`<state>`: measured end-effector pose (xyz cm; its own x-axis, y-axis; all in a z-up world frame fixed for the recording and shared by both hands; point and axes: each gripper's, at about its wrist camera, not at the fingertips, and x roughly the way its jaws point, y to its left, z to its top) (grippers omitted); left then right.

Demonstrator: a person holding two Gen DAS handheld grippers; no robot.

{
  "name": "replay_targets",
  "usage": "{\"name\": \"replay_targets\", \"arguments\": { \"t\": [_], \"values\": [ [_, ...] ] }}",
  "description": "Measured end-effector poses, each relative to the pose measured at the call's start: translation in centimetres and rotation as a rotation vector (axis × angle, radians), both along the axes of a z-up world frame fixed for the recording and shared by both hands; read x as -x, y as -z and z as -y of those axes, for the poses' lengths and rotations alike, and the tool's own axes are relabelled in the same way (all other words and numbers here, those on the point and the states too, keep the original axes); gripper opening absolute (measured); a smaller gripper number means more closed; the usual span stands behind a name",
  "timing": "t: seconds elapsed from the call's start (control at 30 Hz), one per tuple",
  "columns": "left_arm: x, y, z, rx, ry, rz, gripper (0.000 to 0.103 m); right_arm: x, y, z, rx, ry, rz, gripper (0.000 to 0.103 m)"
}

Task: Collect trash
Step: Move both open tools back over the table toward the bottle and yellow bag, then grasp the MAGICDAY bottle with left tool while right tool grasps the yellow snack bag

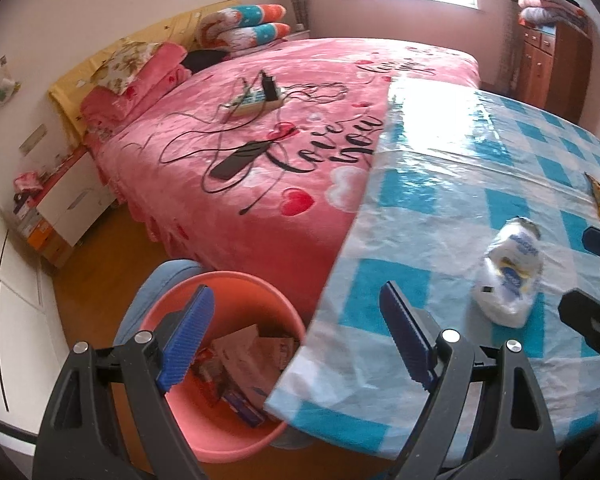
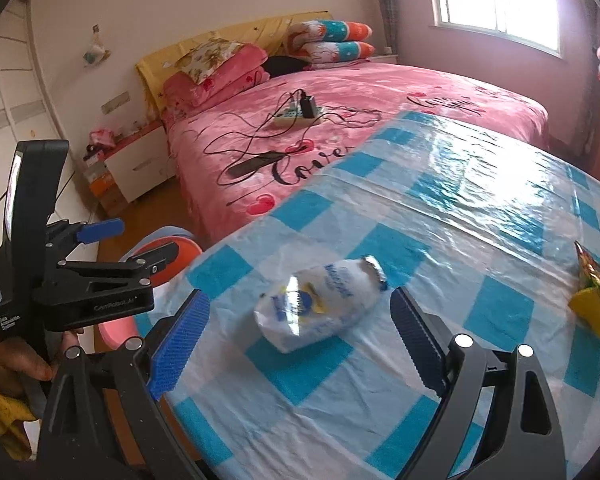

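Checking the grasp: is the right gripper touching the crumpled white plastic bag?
Apart. The right wrist view shows the right gripper open, tablecloth visible between each pad and the bag.

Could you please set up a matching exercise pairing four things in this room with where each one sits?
Things:
1. white wrapper
2. yellow snack bag
3. power strip
4. orange bin

Places:
A. on the pink bed
B. on the floor beside the table
C. on the checked tablecloth, ahead of the right gripper
D. near the table's right edge

Pairs: 1-C, 2-D, 3-A, 4-B
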<state>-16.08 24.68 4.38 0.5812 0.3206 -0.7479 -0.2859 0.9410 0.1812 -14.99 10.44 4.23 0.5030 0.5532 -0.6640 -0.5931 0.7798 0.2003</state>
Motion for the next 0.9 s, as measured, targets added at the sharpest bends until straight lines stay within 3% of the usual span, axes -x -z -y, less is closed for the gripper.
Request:
{"name": "replay_targets", "arguments": {
  "t": [0.3,0.57,0.9],
  "values": [
    [-0.9,-0.4,3.4,0.043,0.103,0.005,0.085,-0.9,0.1,3.5,-0.049,0.056,-0.014,0.091],
    [-1.7,-0.1,6.6,0.146,0.252,0.013,0.085,-1.8,0.1,6.8,-0.088,0.11,-0.028,0.091],
    [-3.2,1.0,10.0,0.169,0.39,-0.012,0.085,-3.6,-0.3,12.1,-0.141,0.226,-0.055,0.091]
  ]
}}
